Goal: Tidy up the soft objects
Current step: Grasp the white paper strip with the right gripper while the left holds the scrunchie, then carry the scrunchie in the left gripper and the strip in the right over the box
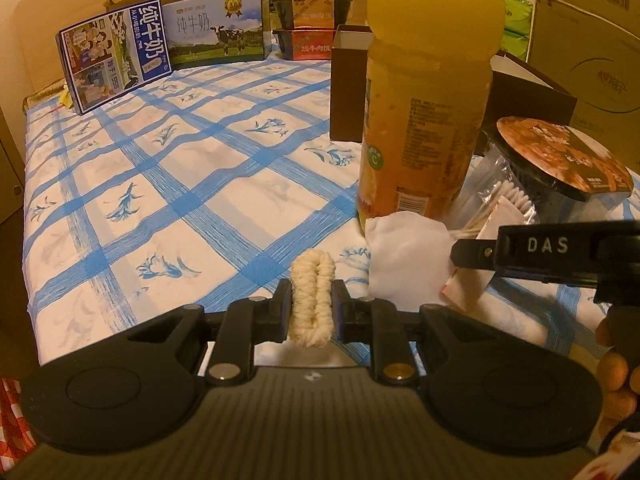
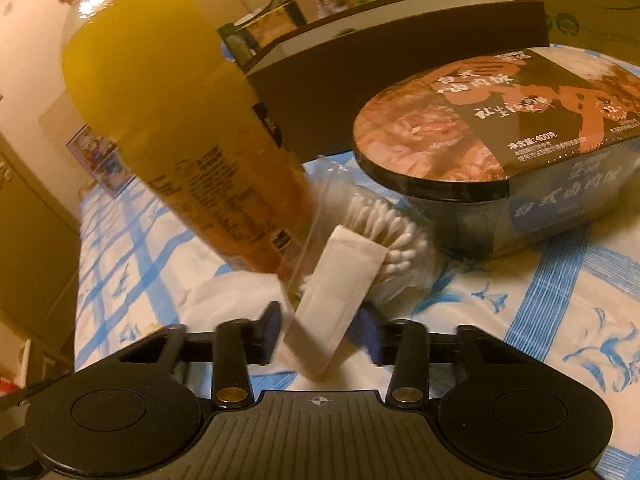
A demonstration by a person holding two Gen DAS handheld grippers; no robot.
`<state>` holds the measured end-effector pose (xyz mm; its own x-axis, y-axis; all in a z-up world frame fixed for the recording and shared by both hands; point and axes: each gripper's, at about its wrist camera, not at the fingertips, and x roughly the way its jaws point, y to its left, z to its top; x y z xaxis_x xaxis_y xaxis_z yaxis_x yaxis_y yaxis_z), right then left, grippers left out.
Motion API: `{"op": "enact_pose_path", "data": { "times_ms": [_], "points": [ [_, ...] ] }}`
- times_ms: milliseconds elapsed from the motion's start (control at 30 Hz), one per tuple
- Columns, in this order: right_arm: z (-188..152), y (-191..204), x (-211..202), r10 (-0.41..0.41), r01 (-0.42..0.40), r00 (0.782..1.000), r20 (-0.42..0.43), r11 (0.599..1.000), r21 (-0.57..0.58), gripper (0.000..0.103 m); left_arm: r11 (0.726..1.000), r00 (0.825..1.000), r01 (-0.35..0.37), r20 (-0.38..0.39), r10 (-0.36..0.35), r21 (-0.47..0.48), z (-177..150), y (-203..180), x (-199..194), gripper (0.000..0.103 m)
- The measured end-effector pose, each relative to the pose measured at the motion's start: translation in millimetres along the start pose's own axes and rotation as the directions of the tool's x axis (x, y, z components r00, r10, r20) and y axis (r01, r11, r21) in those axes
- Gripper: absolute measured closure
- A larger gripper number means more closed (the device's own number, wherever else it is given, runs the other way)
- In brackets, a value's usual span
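My left gripper [image 1: 312, 306] is shut on a cream braided rope loop [image 1: 312, 276], which stands upright between its pads above the blue-checked sheet [image 1: 180, 184]. My right gripper [image 2: 319, 330] points at a flat beige paper packet [image 2: 340, 276] that leans on a bag of cotton swabs [image 2: 396, 236]. The packet stands between the fingers. The right pad is at its edge and a narrow gap shows on the left, though the picture is blurred. In the left wrist view one black finger [image 1: 476, 250] of the right gripper reaches in beside a white cotton pad [image 1: 404, 256].
An orange juice bottle [image 2: 180, 132] stands just left of the packet. A lidded meal bowl [image 2: 500, 128] and a dark brown box [image 1: 348, 88] are behind it. Two milk cartons [image 1: 116, 56] stand at the far edge, cardboard boxes [image 1: 588, 40] at right. A hand [image 1: 616, 360] shows at right.
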<state>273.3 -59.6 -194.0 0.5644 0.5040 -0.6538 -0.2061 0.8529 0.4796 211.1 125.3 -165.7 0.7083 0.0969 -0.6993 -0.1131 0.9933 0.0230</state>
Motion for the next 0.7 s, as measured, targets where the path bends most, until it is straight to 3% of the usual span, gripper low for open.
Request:
{"op": "enact_pose_path", "data": {
  "times_ms": [100, 300, 533, 700],
  "points": [
    [1, -3, 0, -0.009, 0.009, 1.0, 0.008, 1.0, -0.003, 0.08, 1.0, 1.0, 0.004, -0.004, -0.004, -0.002, 0, 0, 1, 0.084],
    [2, -9, -12, 0.017, -0.017, 1.0, 0.009, 1.0, -0.007, 0.09, 1.0, 1.0, 0.005, -0.005, -0.005, -0.004, -1, -1, 0, 0.084],
    [0, -7, -43, 0.053, -0.05, 0.998, 0.029, 0.996, -0.077, 0.095, 1.0, 1.0, 0.024, 0.005, -0.024, -0.001, -2, -8, -16, 0.084],
    [-2, -10, -38, 0.064, -0.066, 0.998, -0.026, 0.995, -0.076, 0.094, 0.999, 0.999, 0.034, -0.003, -0.034, -0.009, -4, -13, -24, 0.084]
  ]
}}
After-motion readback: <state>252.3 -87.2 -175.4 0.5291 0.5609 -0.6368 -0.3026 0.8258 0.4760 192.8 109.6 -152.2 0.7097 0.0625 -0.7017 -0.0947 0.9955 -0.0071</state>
